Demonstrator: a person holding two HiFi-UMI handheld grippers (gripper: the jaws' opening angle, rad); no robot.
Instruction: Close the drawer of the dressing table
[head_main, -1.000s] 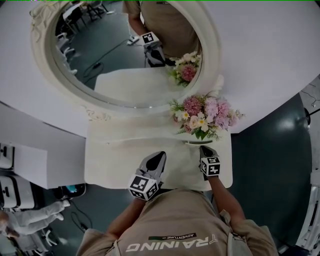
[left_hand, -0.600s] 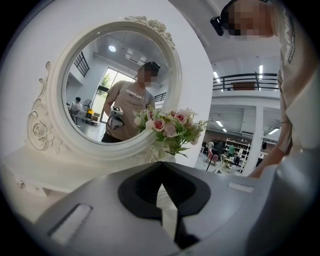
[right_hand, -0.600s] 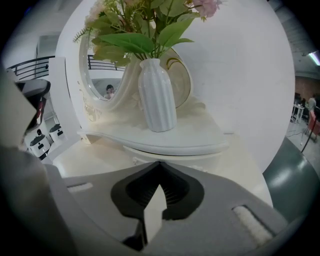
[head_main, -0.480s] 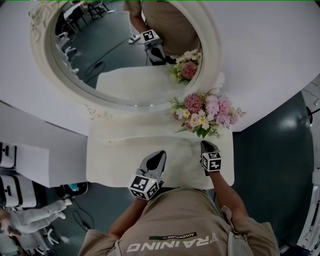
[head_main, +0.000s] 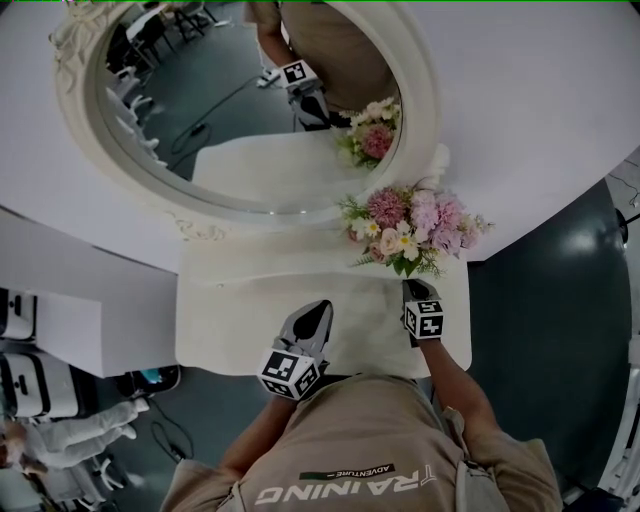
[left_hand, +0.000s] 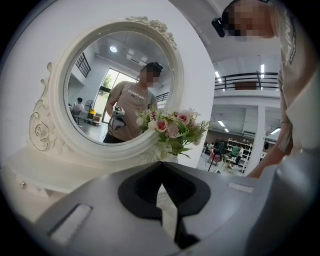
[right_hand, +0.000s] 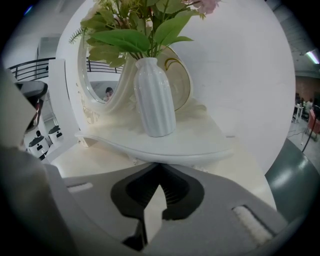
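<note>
At the far left of the head view a white boxy cabinet (head_main: 100, 330) stands just beside the cream-white bench (head_main: 230, 320), which is the dressing table of the task. At the back of the bench rises a large oval mirror in a white carved frame (head_main: 80, 110). Its glass reflects a person in a tan shirt and a gripper with its marker cube. The bench's front edge lies right before the person's tan shirt (head_main: 350, 440). No view shows the front of the drawer, so I cannot tell whether it is in or out.

The left gripper (head_main: 320, 308) is over the front middle of the bench top and points toward the mirror. In the left gripper view its grey jaws meet at the tips with nothing between them.

To the right, a bouquet of pink and white flowers (head_main: 410, 225) stands in a white ribbed vase (right_hand: 154, 97). The vase is on the bench's raised back shelf (right_hand: 195, 145), just beside the mirror's right edge. The right gripper (head_main: 413, 287) is over the right front of the bench top, near the vase and pointing at it. Its jaws are likewise closed tip to tip and hold nothing. The two grippers are apart, and I cannot tell whether either touches the top. Further right lies dark green floor (head_main: 540, 330).
</note>
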